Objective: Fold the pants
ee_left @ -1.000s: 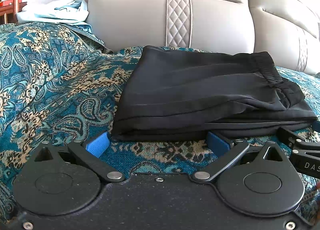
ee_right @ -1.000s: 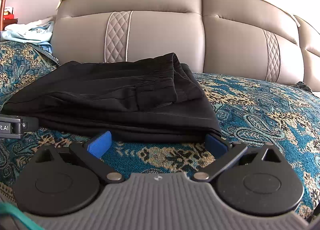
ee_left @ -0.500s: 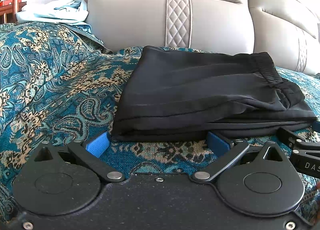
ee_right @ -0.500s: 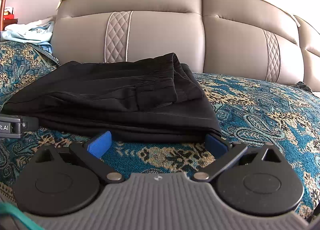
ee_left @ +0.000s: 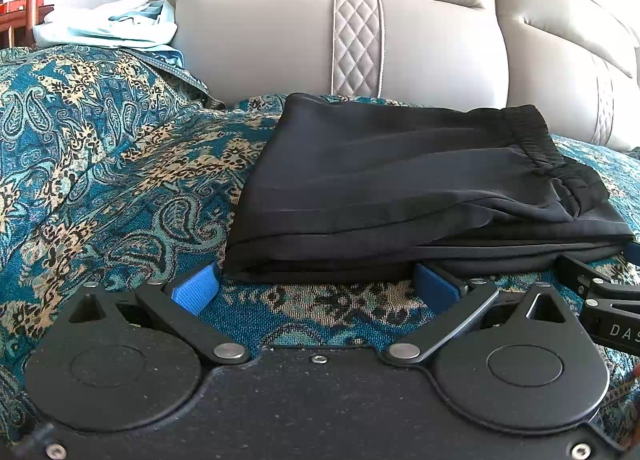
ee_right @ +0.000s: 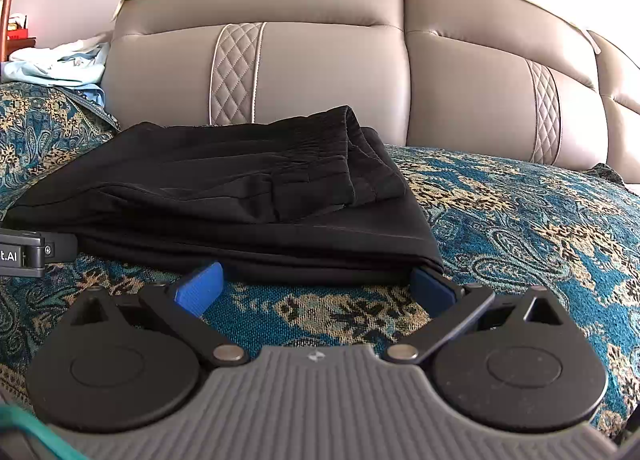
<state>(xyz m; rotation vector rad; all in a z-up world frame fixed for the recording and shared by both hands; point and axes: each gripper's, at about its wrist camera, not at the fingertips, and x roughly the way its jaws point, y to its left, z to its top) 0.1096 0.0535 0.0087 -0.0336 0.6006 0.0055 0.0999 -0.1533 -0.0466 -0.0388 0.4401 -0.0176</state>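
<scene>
Now folded black pants [ee_left: 400, 187] on paisley bedspread [ee_left: 100, 163], left claw [ee_left: 316, 286] wide, right claw [ee_right: 316, 286] wide

Count: one folded pair of black pants [ee_left: 400, 187]; two claws, left claw [ee_left: 316, 286], right claw [ee_right: 316, 284]; one patterned bedspread [ee_left: 100, 163]; one pale-blue garment heap [ee_left: 108, 25]; one padded headboard [ee_right: 320, 71].

Black pants [ee_left: 400, 179]; teal-and-gold paisley bedspread [ee_left: 100, 179]; grey quilted headboard [ee_right: 320, 71]; blue fingers [ee_left: 196, 288]

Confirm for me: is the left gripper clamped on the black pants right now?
No, the left gripper is open, its blue pads spread beside the near edge of the folded black pants.
</scene>
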